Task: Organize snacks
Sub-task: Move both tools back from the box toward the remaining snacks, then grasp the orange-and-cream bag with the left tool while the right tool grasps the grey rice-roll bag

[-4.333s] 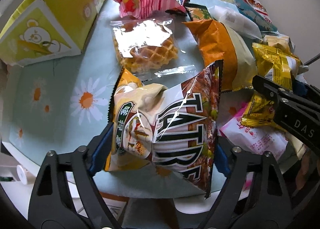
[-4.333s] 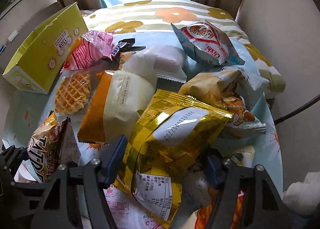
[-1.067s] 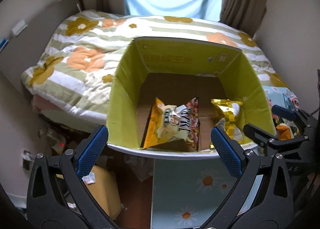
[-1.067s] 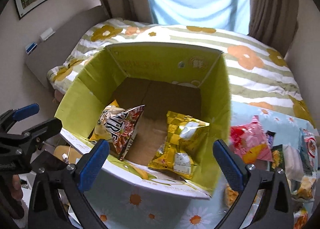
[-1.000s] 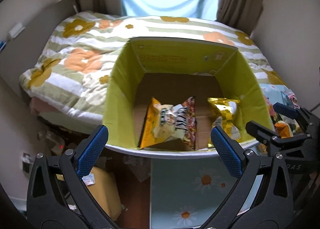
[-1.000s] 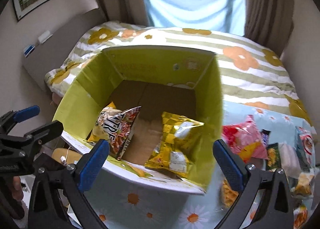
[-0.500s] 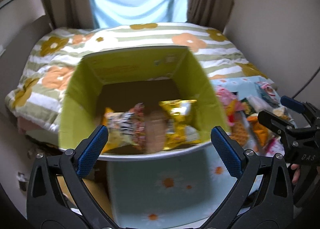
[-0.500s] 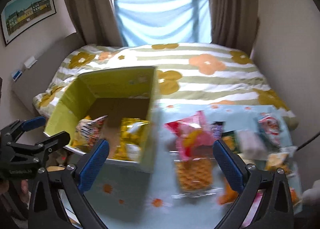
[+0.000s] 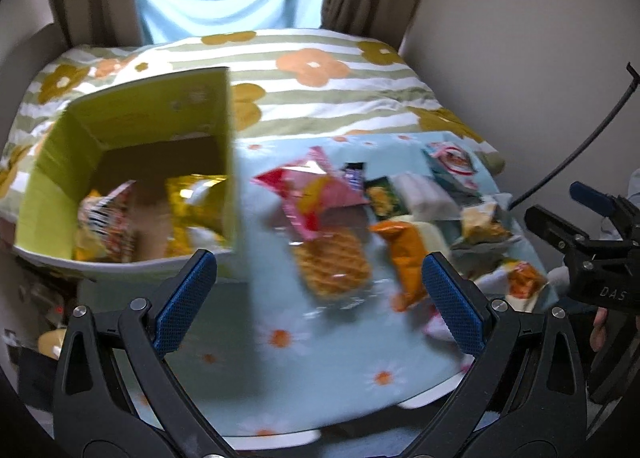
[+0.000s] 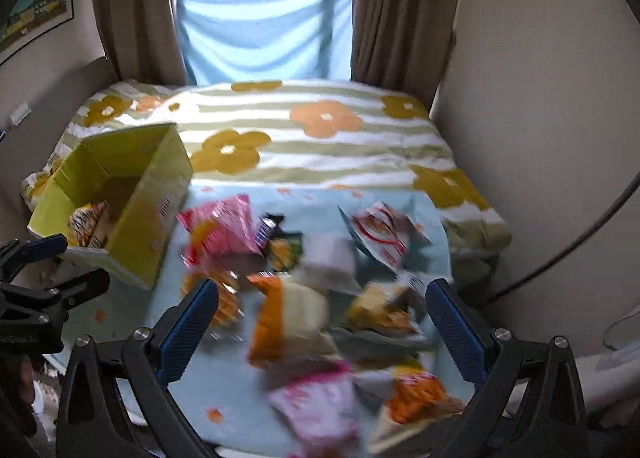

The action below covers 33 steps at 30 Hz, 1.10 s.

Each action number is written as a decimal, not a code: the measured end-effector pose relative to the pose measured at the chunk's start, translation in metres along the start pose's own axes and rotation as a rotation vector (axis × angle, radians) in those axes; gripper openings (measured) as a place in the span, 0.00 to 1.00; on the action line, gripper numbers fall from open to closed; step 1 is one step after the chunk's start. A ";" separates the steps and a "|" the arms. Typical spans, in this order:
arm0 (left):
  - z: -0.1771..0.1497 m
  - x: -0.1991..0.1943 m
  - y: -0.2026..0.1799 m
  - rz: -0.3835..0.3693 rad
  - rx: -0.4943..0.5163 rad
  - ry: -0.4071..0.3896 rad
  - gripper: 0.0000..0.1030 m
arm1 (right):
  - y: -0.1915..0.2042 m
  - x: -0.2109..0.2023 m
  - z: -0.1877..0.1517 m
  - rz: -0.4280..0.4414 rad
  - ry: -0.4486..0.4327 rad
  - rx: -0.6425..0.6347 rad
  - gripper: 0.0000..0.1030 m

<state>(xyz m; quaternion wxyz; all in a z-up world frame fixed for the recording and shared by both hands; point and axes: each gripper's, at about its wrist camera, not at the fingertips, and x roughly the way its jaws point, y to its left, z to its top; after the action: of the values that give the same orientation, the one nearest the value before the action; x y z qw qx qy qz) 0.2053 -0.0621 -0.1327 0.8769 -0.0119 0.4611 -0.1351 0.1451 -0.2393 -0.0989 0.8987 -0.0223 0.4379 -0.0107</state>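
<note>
Both the left gripper (image 9: 320, 298) and right gripper (image 10: 322, 322) hang spread and empty; the waffle pack (image 9: 331, 263), lengthwise up-frame, lies centred before the left.

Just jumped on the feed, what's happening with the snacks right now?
Both grippers are open and empty, held above the table. The left gripper looks toward the waffle pack; the right gripper hangs over the orange bag. Two bags already lie in the yellow box: a gold bag and a brown striped bag. The other snacks lie loose on the daisy cloth.
</note>
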 end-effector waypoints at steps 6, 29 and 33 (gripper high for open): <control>-0.007 0.029 -0.054 0.003 -0.028 0.046 0.99 | -0.059 0.018 -0.012 0.068 0.066 0.037 1.00; -0.010 0.186 -0.130 -0.003 0.012 0.323 0.90 | -0.132 0.137 -0.033 0.323 0.316 0.487 0.92; -0.009 0.200 -0.129 -0.009 0.009 0.358 0.82 | -0.127 0.149 -0.031 0.310 0.330 0.487 0.86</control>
<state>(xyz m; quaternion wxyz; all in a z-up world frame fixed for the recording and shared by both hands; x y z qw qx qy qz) 0.2771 -0.2348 -0.2804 0.7804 0.0143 0.6091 -0.1409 0.2128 -0.3729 -0.2292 0.7854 0.2619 0.5605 0.0182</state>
